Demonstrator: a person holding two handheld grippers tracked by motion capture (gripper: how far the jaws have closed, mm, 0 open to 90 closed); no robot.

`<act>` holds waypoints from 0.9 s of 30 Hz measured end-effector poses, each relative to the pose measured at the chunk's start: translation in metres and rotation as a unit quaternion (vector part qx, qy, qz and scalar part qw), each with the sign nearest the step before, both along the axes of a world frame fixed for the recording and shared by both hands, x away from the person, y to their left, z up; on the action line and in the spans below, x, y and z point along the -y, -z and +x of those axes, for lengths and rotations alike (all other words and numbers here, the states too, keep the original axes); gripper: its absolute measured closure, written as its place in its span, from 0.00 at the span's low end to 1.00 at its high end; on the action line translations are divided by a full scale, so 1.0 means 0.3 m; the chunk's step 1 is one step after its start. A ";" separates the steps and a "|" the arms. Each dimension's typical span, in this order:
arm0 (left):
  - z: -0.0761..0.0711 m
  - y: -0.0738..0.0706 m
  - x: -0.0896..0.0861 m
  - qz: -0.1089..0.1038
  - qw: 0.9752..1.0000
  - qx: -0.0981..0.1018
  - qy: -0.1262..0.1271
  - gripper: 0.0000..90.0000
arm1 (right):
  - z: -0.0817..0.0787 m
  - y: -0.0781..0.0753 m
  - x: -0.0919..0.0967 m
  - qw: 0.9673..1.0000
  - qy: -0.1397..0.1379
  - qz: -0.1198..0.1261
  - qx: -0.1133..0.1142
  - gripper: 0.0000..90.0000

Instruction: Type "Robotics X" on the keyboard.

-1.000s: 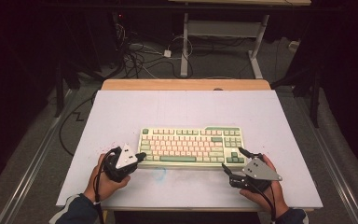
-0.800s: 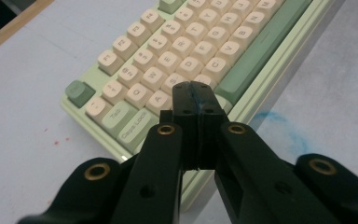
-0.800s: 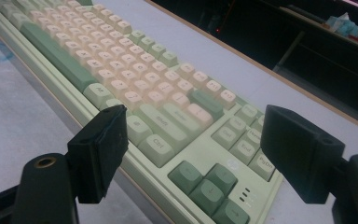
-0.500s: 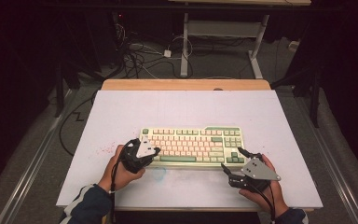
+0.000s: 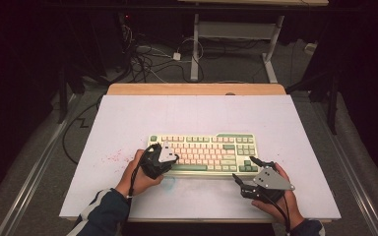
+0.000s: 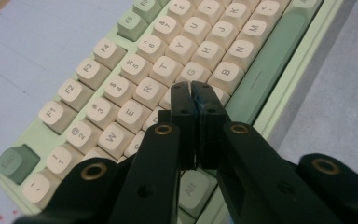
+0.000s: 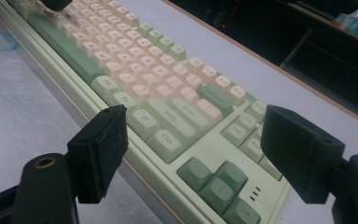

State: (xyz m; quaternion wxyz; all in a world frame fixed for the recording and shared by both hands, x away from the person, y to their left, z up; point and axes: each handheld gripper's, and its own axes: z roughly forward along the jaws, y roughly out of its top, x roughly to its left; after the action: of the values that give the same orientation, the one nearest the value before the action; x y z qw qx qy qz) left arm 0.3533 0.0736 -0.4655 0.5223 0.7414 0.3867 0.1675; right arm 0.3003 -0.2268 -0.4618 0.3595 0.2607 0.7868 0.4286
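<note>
A pale green keyboard [image 5: 204, 150] with cream and green keys lies on the white table sheet, a little toward the near side. My left gripper [image 5: 174, 158] is over its left half, jaws shut with nothing between them; in the left gripper view the tips [image 6: 192, 88] hover just above the keyboard [image 6: 121, 84], around the F, G and V keys. My right gripper [image 5: 243, 169] rests at the keyboard's near right corner, open. In the right gripper view its fingers [image 7: 100, 149] frame the keyboard's [image 7: 168, 107] arrow keys and right Ctrl with nothing held.
The white sheet [image 5: 128, 118] covers a wooden table [image 5: 197, 89]. Red specks [image 5: 113, 157] mark the sheet left of the keyboard. Cables [image 5: 147, 59] and a desk frame [image 5: 195, 44] lie on the floor beyond the far edge. Bare sheet surrounds the keyboard.
My left hand has moved right, from the sheet beside the keyboard's left end to over its left keys. The right gripper has stayed put.
</note>
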 end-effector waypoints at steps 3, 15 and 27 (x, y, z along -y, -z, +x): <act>0.005 0.006 0.007 0.004 1.000 -0.001 0.000 0.95 | 0.000 0.000 0.000 1.000 -0.001 0.000 -0.001 0.27; 0.011 0.017 0.007 0.006 1.000 -0.001 -0.001 0.95 | 0.000 0.004 -0.004 1.000 -0.005 -0.006 -0.003 0.27; 0.008 0.026 0.009 0.009 1.000 0.009 -0.002 0.95 | 0.003 0.008 -0.006 1.000 -0.005 -0.011 -0.009 0.26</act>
State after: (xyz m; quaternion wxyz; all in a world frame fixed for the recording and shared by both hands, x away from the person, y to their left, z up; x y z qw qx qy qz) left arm 0.3557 0.0711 -0.4735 0.5184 0.7440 0.3819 0.1787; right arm 0.3010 -0.2250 -0.4643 0.3529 0.2566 0.7958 0.4199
